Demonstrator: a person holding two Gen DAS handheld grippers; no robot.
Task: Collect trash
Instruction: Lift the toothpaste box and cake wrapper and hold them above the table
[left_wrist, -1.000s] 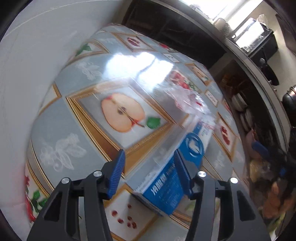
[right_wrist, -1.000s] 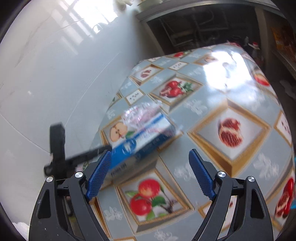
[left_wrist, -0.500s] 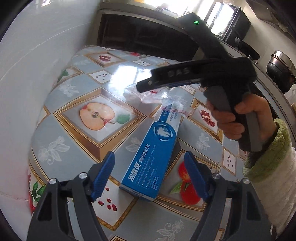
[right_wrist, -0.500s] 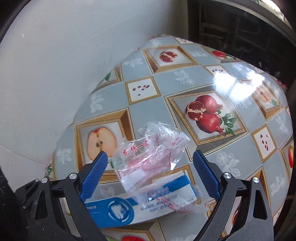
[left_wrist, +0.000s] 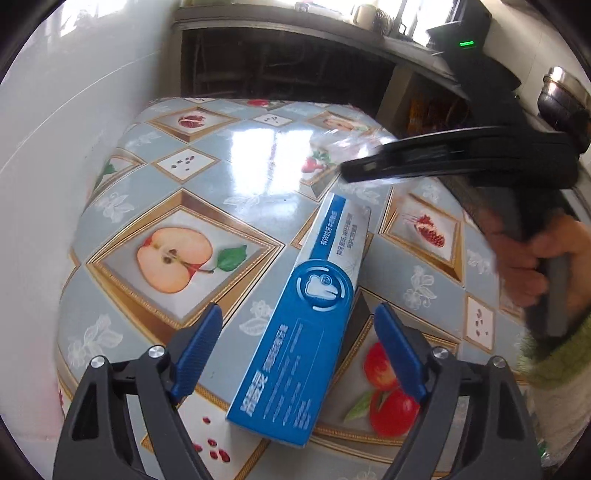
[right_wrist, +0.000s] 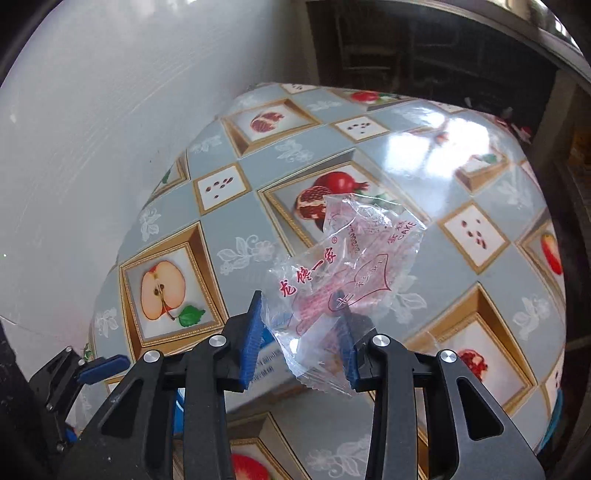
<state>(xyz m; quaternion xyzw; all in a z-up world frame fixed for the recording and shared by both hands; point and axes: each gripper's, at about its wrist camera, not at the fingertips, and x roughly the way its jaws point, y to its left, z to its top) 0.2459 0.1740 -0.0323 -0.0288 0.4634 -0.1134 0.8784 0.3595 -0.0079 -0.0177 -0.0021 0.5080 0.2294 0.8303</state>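
A blue toothpaste box (left_wrist: 317, 295) lies flat on the fruit-print tablecloth (left_wrist: 258, 166). My left gripper (left_wrist: 297, 314) hangs over its near half, jaws wide, still opening, and clear of the box's sides. A crumpled clear plastic wrapper (right_wrist: 354, 258) with red print sits between the blue pads of my right gripper (right_wrist: 299, 306), whose jaws are closing and pinching its lower part. In the left wrist view the right gripper (left_wrist: 354, 171) reaches in from the right with the wrapper (left_wrist: 343, 140) at its tip. The box's far end (right_wrist: 273, 365) shows under the wrapper.
A white wall (left_wrist: 55, 166) runs along the table's left edge. Dark open shelving (left_wrist: 277, 66) stands behind the table. A person's hand (left_wrist: 524, 266) in a green sleeve holds the right gripper's handle. A metal pot (left_wrist: 561, 88) sits at the upper right.
The left jaws have spread away from the toothpaste box and the view has rolled. The right gripper came down over the wrapper and its jaws closed in on it.
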